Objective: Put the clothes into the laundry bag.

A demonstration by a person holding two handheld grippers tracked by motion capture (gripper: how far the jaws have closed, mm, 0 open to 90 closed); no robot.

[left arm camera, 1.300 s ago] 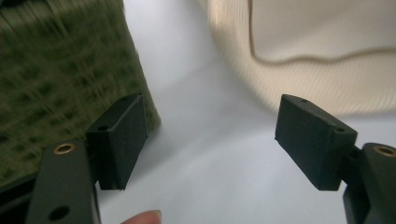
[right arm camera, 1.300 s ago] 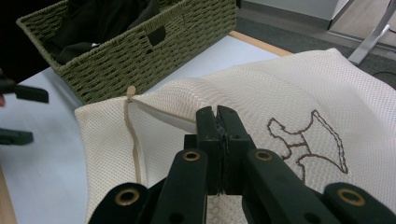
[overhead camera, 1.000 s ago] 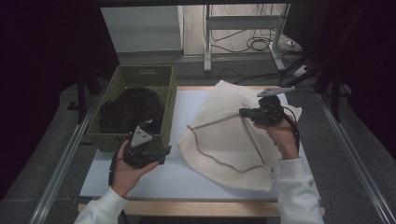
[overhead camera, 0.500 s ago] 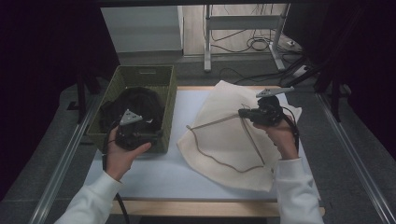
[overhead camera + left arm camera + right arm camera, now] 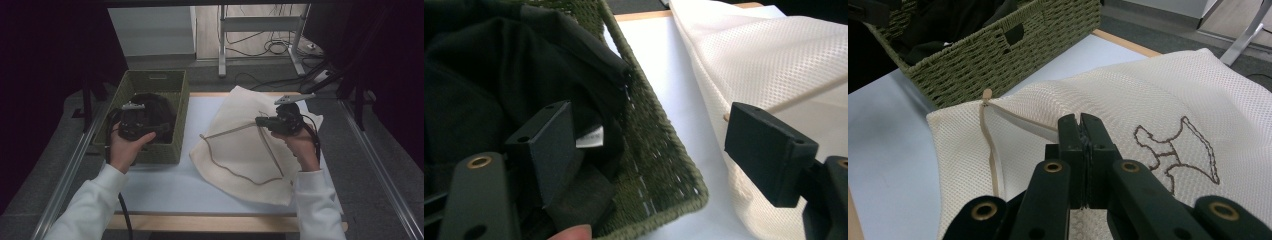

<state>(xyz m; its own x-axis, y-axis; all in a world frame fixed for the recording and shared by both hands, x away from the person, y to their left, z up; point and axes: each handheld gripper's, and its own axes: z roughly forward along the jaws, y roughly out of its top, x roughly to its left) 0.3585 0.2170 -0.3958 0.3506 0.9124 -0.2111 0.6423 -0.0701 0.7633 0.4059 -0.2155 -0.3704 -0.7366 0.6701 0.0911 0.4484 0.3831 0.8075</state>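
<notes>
A green woven basket (image 5: pixel 155 76) at the table's left holds a black garment (image 5: pixel 155 107). My left gripper (image 5: pixel 145 125) hovers over the basket, open, its jaws wide apart. In the left gripper view the basket wall (image 5: pixel 659 150) runs between the jaws of the left gripper (image 5: pixel 659 150), and the black garment (image 5: pixel 499 75) lies by the left jaw, not gripped. A cream mesh bag (image 5: pixel 240 150) lies to the right. My right gripper (image 5: pixel 260 120) is shut on its raised edge. In the right gripper view, the right gripper (image 5: pixel 1080 125) pinches the mesh bag (image 5: pixel 1148 100).
A tan drawstring cord (image 5: pixel 235 170) loops across the bag. The bag bears a brown stitched outline (image 5: pixel 1178 150). White tabletop (image 5: pixel 165 190) shows in front of the basket and the bag. A metal rail (image 5: pixel 65 180) runs along the table's left side.
My left hand has moved away from the person, from the basket's near wall to above the garment inside it. The right hand and the bag have stayed put.
</notes>
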